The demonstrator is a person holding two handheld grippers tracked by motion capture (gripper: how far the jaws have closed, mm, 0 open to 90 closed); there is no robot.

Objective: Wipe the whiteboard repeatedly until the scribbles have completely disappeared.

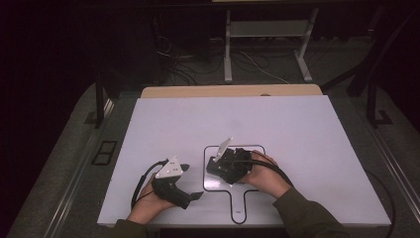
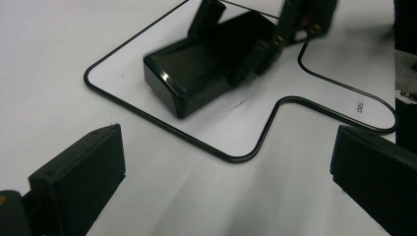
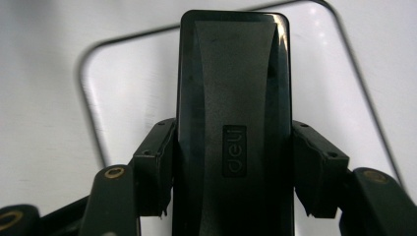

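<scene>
A glossy black oblong block with a "deli" mark lies inside a paddle-shaped black outline drawn on the white table top. My right gripper is shut on the block, with one pad pressed against each long side. From above, the right gripper sits over the outline's left part, pointing left. The left gripper view shows the block resting flat on the table with the right gripper clamped on it. My left gripper is open with nothing between its fingers. It rests near the front edge, left of the outline.
The white table top has a wooden strip along its far edge. The outline's handle reaches toward the front edge. Metal frame legs and cables lie on the dark floor beyond.
</scene>
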